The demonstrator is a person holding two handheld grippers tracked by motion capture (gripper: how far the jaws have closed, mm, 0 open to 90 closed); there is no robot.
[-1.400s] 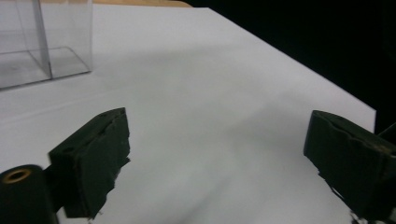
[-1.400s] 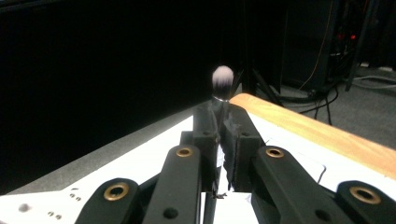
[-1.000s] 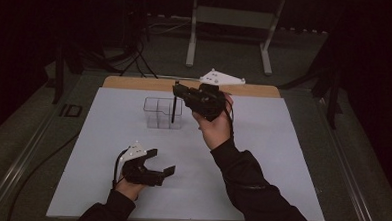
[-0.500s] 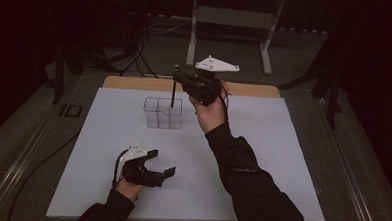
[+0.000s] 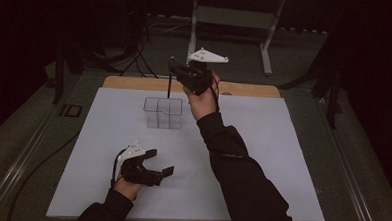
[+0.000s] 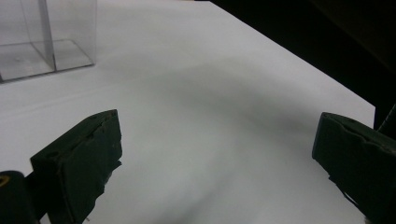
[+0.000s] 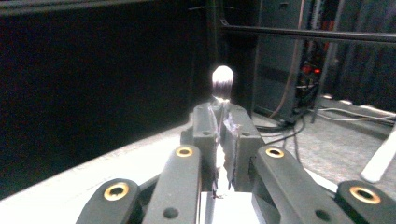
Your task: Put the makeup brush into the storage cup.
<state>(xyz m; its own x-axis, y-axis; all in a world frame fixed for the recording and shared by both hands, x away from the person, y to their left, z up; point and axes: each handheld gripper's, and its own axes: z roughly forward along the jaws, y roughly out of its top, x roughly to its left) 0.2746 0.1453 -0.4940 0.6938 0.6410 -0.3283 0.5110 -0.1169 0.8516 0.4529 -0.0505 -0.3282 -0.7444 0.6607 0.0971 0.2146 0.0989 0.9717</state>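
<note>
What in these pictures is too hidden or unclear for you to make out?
- Thin dark stick, high view: too thin and dim to identify; its lower end blends with the clear plastic divided box.
- Same stick, right gripper view: the shut right gripper covers its shaft; the tip is a blurred bright blob.
- Clear box, left gripper view: cut off by the top-left edge.
- Left gripper: open, nothing between.

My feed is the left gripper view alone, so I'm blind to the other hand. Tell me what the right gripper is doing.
Observer: The right gripper is shut on a thin dark stick, held upright.
Operator: Give me its place against the clear box.
Observer: In the high view the stick's lower end meets the far rim of the clear box; whether it is inside, I cannot tell.
Operator: Describe its top.
Observer: The right gripper view shows a blurred, rounded pale tip above the fingers.
</note>
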